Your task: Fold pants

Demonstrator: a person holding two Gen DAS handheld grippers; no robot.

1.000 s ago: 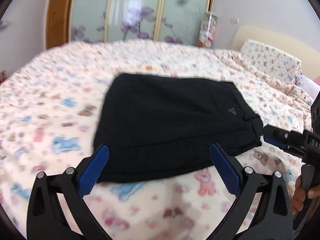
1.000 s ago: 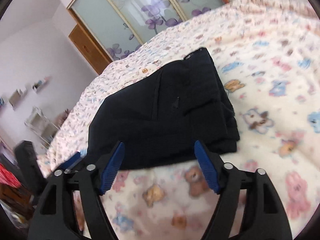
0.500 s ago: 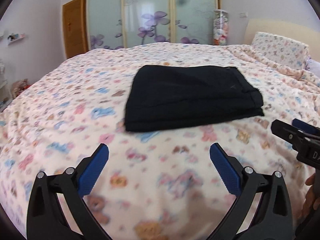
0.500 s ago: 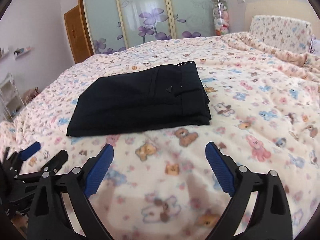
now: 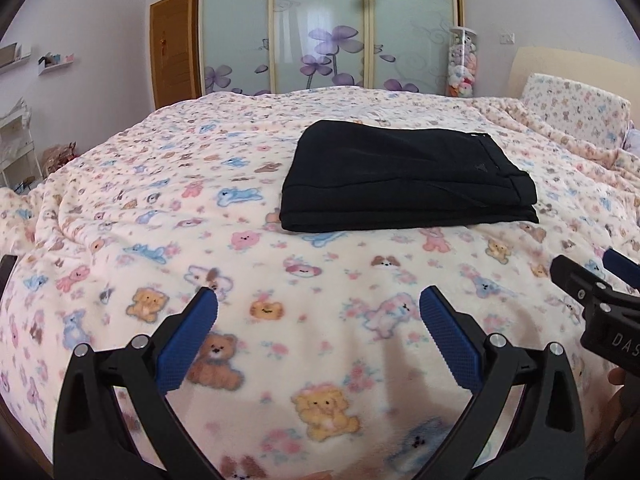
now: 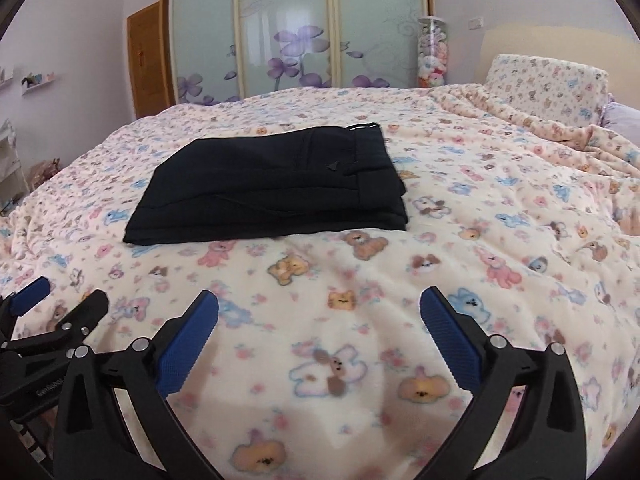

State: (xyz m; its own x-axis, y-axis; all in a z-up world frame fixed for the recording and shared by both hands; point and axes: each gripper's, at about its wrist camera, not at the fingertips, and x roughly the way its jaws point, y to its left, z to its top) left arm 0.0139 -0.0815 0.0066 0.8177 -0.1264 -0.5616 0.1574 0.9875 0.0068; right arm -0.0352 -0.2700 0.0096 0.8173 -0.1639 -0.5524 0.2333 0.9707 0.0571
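Observation:
The black pants (image 5: 404, 178) lie folded into a flat rectangle on the bed, waistband at the right; they also show in the right wrist view (image 6: 272, 190). My left gripper (image 5: 318, 300) is open and empty, held well back from the pants over the blanket. My right gripper (image 6: 318, 300) is open and empty too, also well short of the pants. Each gripper shows at the edge of the other's view: the right one (image 5: 592, 280) at the right, the left one (image 6: 56, 304) at the left.
The bed is covered by a cream blanket (image 5: 200, 208) printed with teddy bears. A pillow (image 5: 572, 108) lies at the far right by the headboard. Sliding glass wardrobe doors (image 5: 324, 28) and a wooden door (image 5: 172, 48) stand behind the bed.
Both grippers have pulled back from the folded pants toward the near side of the bed. The pants now lie farther away and have not moved.

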